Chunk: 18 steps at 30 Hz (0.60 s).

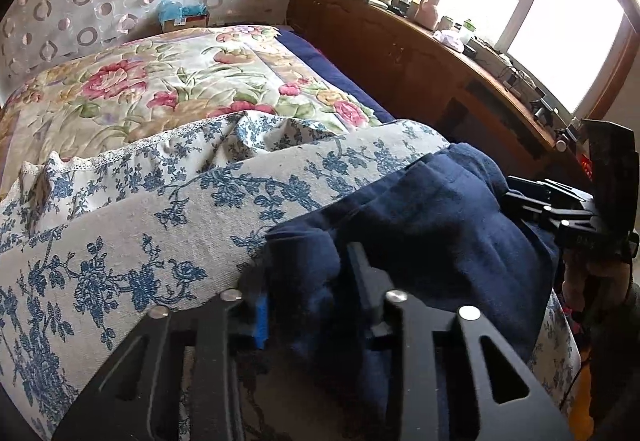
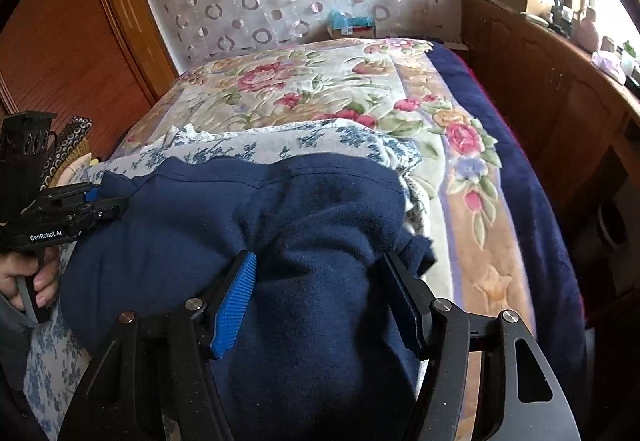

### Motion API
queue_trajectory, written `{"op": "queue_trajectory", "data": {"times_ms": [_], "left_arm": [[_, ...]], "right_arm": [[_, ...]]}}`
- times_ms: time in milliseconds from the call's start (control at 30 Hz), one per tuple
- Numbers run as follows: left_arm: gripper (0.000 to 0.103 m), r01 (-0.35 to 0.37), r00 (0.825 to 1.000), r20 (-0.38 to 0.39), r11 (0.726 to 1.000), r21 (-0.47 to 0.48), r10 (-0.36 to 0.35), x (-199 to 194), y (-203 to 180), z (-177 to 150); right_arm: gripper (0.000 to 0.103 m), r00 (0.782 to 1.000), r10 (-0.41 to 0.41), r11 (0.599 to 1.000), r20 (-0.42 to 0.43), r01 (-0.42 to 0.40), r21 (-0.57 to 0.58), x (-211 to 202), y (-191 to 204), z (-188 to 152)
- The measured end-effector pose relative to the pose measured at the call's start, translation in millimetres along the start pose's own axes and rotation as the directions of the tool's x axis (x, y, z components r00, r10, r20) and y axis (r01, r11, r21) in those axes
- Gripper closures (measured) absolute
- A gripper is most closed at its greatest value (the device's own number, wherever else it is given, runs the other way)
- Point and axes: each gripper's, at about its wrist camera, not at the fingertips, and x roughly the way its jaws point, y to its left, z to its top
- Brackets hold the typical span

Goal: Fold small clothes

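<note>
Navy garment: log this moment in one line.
navy garment on blue-floral cloth | left claw shut on fold | right claw open, straddling

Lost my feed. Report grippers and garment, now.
Left gripper clamped on navy garment. Right gripper open, astride its other end. Garment bunched on blue-floral cloth. Nothing in the way.

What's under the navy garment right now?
The navy garment lies on a blue-and-white floral cloth, which shows at its far and left edges. That cloth sits on the flowered bedspread. Whatever lies directly beneath the garment's middle is covered.
</note>
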Motion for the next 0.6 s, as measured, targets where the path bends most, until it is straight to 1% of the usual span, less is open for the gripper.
{"op": "queue_trajectory", "data": {"times_ms": [67,133,200,267,367,433,467,500,533,567,600], "left_arm": [[0.072,0.008,1.000,-0.002,1.000,-0.009,-0.008,0,2,0],[0.072,0.001,1.000,0.001,1.000,0.000,-0.001,0,1,-1],[0.072,-0.015,1.000,0.004,1.000,0.014,0.015,0,-2,-2],[0.072,-0.018,1.000,0.004,1.000,0.017,0.018,0,-2,-2],[0.072,-0.010,1.000,0.001,1.000,0.014,0.010,1,-2,-2],[0.072,-0.012,1.000,-0.003,1.000,0.020,0.012,1,-3,-2],[0.072,-0.012,1.000,-0.004,1.000,0.020,0.012,1,-3,-2],[0.072,-0.011,1.000,-0.003,1.000,0.019,0.011,1,-3,-2],[0.072,-0.011,1.000,-0.003,1.000,0.019,0.011,1,-3,-1],[0.072,-0.008,1.000,-0.002,1.000,0.019,0.008,2,-4,-1],[0.072,-0.005,1.000,-0.002,1.000,0.019,0.005,2,-3,-1]], "right_arm": [[0.034,1.000,-0.011,1.000,0.012,0.010,0.022,-2,-5,-1],[0.032,1.000,0.008,0.999,0.000,-0.008,0.044,1,-10,-2],[0.025,1.000,0.016,0.998,-0.012,-0.015,0.056,5,-12,-4],[0.021,0.999,0.033,0.996,-0.017,-0.032,0.085,9,-16,-5],[0.020,0.996,0.090,0.986,-0.025,-0.086,0.140,13,-26,-7],[0.020,0.992,0.122,0.981,-0.036,-0.115,0.157,14,-28,-7],[0.022,0.991,0.128,0.980,-0.037,-0.121,0.157,12,-30,-7],[0.028,0.990,0.136,0.980,-0.034,-0.129,0.153,11,-29,-7],[0.031,0.989,0.144,0.979,-0.034,-0.137,0.149,10,-30,-5],[0.038,0.989,0.148,0.979,-0.033,-0.141,0.144,9,-30,-5],[0.039,0.990,0.139,0.982,-0.033,-0.133,0.135,8,-29,-5]]}}
